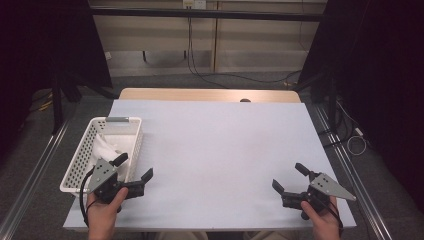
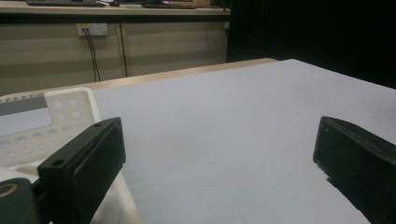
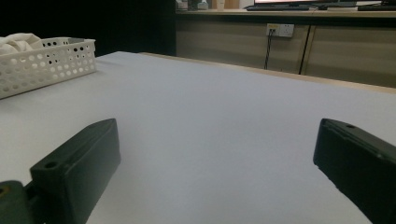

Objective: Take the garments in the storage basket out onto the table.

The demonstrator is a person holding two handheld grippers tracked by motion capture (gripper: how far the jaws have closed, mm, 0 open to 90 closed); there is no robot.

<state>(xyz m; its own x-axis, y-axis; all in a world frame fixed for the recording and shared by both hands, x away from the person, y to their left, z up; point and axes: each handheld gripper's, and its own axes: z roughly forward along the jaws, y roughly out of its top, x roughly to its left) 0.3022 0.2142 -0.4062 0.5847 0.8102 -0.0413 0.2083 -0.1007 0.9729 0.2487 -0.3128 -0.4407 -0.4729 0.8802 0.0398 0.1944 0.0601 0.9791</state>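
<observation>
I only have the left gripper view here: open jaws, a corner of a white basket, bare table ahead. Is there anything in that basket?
Observer: Yes, the high view shows a crumpled white cloth lying inside the white basket.
Operator: Where is my other gripper?
Observer: The right gripper is at the near right of the table, far from the basket.
Operator: Is it holding anything?
Observer: No, its jaws stand wide apart with only bare table between them.
Operator: How close is my left one to the basket?
Observer: The left gripper sits at the basket's near right corner, with one jaw over the rim.
</observation>
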